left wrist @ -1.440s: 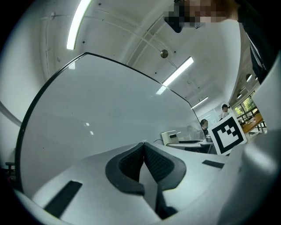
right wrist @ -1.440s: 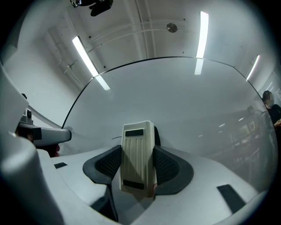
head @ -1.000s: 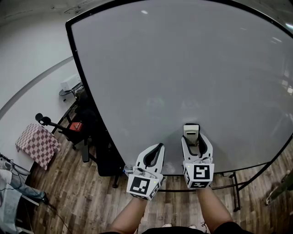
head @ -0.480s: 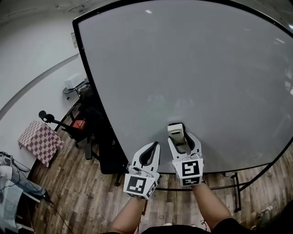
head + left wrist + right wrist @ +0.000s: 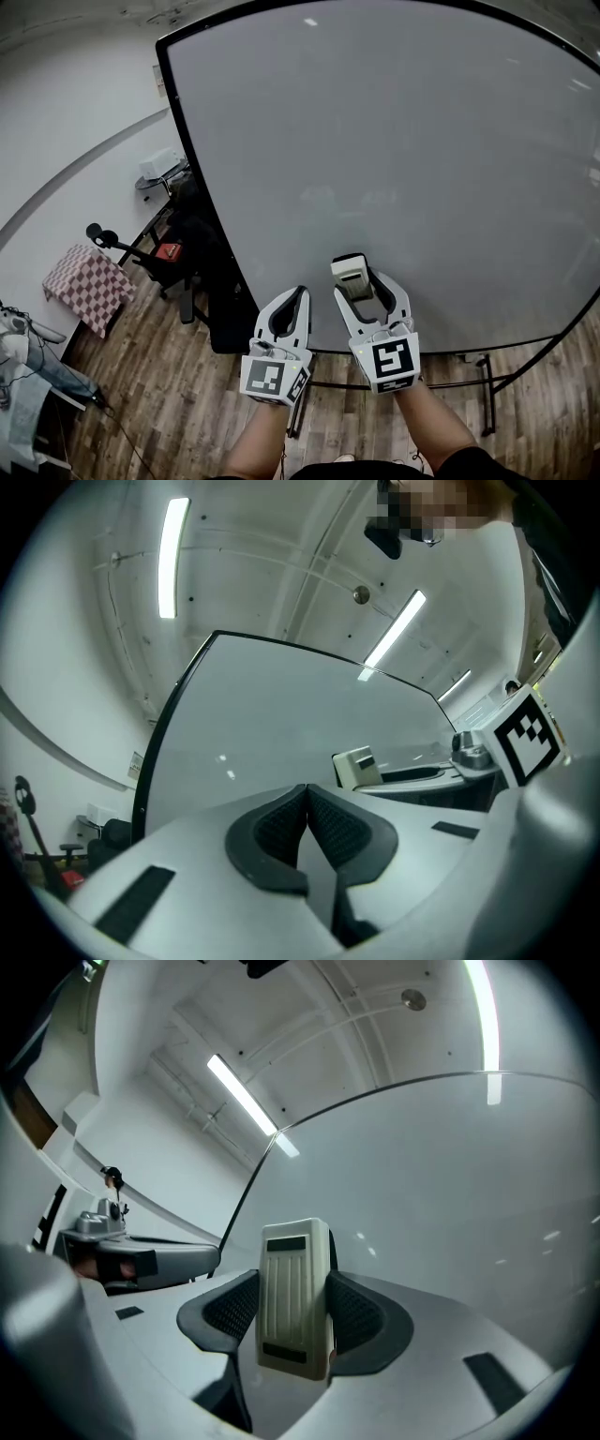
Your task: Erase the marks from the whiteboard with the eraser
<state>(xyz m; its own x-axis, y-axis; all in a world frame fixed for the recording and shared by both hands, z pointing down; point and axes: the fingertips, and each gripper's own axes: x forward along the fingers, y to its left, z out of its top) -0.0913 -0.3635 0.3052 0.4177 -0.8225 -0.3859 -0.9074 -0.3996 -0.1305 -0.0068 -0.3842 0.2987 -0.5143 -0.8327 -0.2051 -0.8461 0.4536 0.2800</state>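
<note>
R gripper (image 5: 295,1309) clamps the eraser (image 5: 294,1283), close to the whiteboard (image 5: 422,141). L gripper (image 5: 307,819): jaws pressed together, nothing betw. them.

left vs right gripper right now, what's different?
The left gripper has its jaws closed together with nothing between them; the right gripper is clamped on the eraser. In the head view the right gripper reaches higher over the whiteboard, while the left gripper sits lower, near the board's bottom edge. Both are white, carry a marker cube and point toward the board.
</note>
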